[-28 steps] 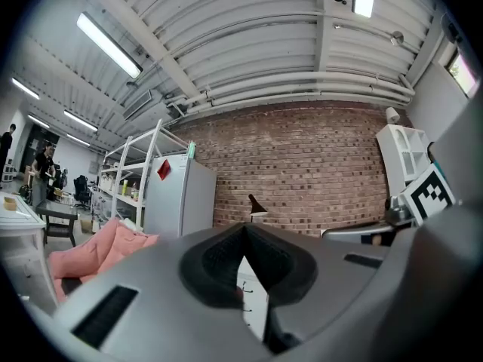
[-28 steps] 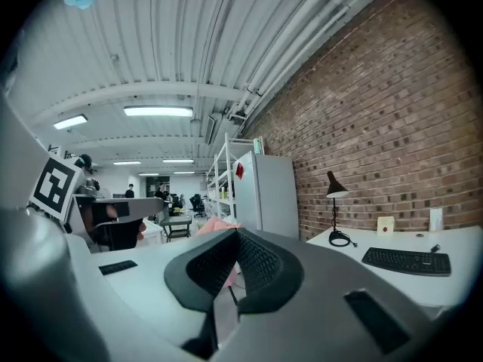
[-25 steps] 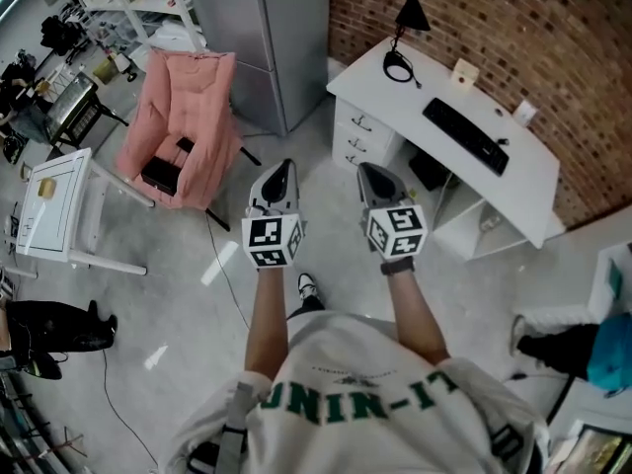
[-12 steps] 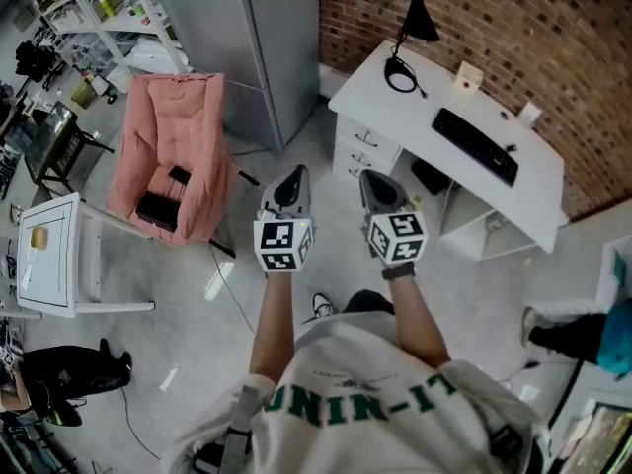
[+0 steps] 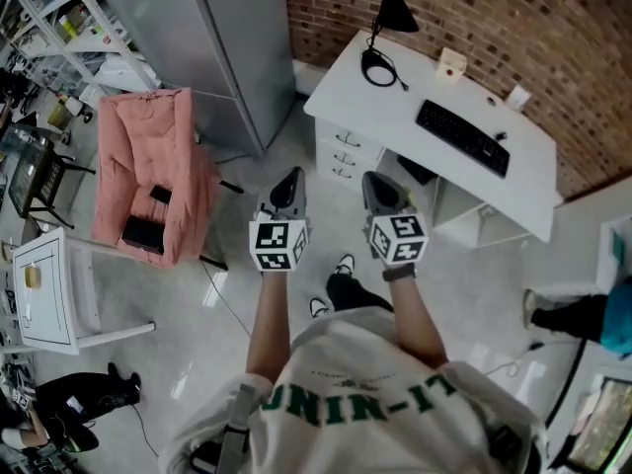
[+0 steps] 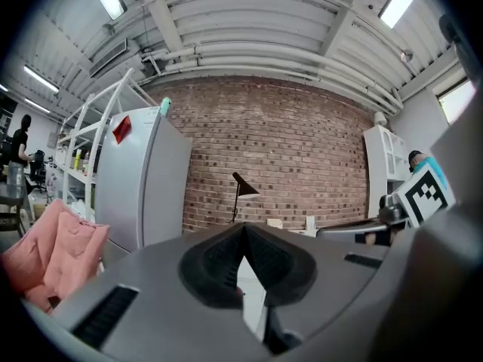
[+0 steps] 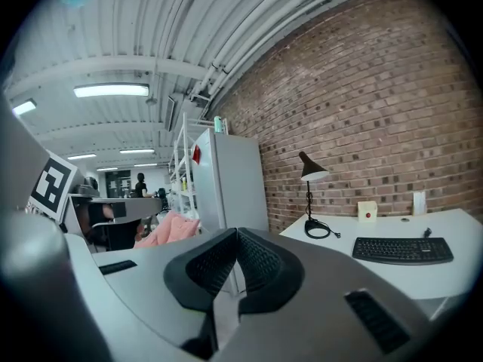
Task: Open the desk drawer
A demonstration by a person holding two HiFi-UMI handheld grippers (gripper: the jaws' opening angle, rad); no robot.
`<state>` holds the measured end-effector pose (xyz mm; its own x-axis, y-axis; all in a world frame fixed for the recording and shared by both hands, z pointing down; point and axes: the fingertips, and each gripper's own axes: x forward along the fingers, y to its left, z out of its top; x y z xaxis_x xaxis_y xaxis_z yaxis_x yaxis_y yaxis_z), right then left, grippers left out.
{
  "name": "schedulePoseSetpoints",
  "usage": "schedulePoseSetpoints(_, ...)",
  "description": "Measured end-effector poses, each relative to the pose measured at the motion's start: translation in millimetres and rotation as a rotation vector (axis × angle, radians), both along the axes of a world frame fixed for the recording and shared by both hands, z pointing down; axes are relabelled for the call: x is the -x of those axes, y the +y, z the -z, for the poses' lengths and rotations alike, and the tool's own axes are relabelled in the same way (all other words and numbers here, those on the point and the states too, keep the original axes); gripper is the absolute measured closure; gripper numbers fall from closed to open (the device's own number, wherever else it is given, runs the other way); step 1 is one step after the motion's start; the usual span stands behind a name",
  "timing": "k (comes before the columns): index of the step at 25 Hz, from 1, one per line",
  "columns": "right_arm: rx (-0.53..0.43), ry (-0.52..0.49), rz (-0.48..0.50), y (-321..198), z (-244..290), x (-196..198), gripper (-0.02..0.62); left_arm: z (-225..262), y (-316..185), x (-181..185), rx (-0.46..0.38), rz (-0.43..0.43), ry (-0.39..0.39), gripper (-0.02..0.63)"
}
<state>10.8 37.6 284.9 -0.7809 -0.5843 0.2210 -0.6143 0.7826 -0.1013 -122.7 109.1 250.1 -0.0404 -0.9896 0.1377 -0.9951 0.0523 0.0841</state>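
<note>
The white desk (image 5: 395, 107) stands against the brick wall, and its stack of three drawers (image 5: 346, 152) at the left end is closed. My left gripper (image 5: 289, 179) and right gripper (image 5: 376, 182) are held side by side in the air, pointing at the desk and short of the drawers. Both are shut with nothing between the pads. In the left gripper view the left gripper (image 6: 243, 229) frames the desk lamp (image 6: 243, 187). The right gripper (image 7: 236, 237) looks across the desk top (image 7: 355, 232), with the keyboard (image 7: 402, 249) to its right.
A black keyboard (image 5: 462, 136), a black lamp (image 5: 390, 8) and small white boxes lie on the desk. A pink armchair (image 5: 153, 171), a grey cabinet (image 5: 227, 38) and a white side table (image 5: 49, 284) stand at the left. Another person (image 5: 597, 316) is at the right edge.
The person has stepped towards the desk, carrying both grippers forward together. The drawers now lie closer ahead of the tips. Both grippers stayed shut.
</note>
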Motion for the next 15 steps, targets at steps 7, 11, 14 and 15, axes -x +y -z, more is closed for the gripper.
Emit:
schedulePoseSetpoints(7,0.003,-0.049,-0.074,-81,7,-6,0.591,2,-91,-10,0.016,-0.096,-0.035,0.607)
schedulePoseSetpoints(11,-0.016,-0.108,-0.095,-116,14,-14,0.591,-1,-132,-25,0.014,-0.139,-0.062,0.607)
schedulePoseSetpoints(14,-0.01,-0.129,-0.105,-129,4,-15,0.591,-14,-151,-33,0.012,-0.144,-0.079,0.607)
schedulePoseSetpoints(15,-0.004,-0.13,-0.106,-133,-3,-16,0.591,-20,-155,-36,0.019,-0.148,-0.096,0.607)
